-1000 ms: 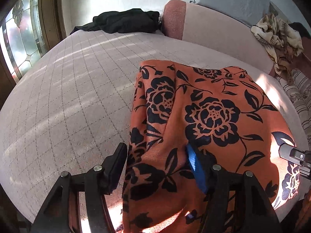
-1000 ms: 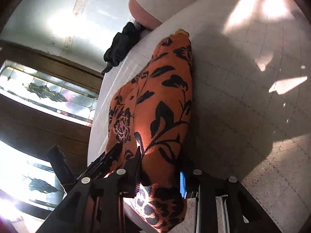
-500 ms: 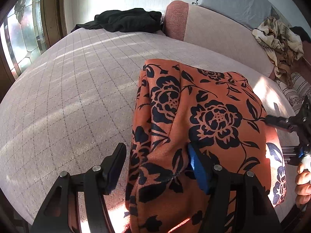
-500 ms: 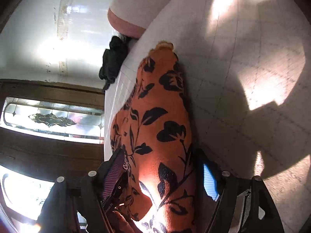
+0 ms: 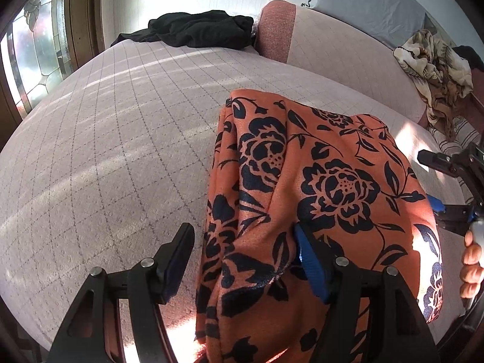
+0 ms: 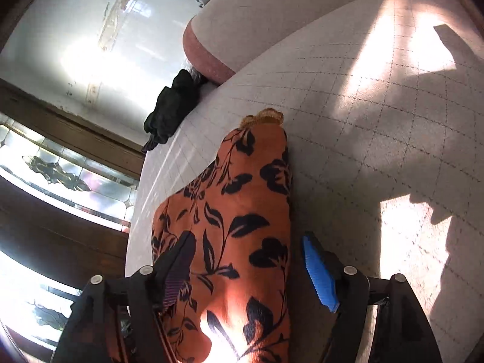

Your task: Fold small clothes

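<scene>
The orange floral garment (image 5: 317, 199) lies folded on the quilted bed (image 5: 106, 157). The left gripper (image 5: 242, 260) straddles its near edge with fingers spread, not pinching. The right gripper (image 6: 248, 269) has just been opening, cloth loose between its released fingers.

Orange garment (image 5: 317, 199) w/ black floral print lies folded lengthwise on quilted pinkish bed cover (image 5: 106, 157), approx. a long strip; near end bunched & creased, far end rumpled, sunlit in patches.
</scene>
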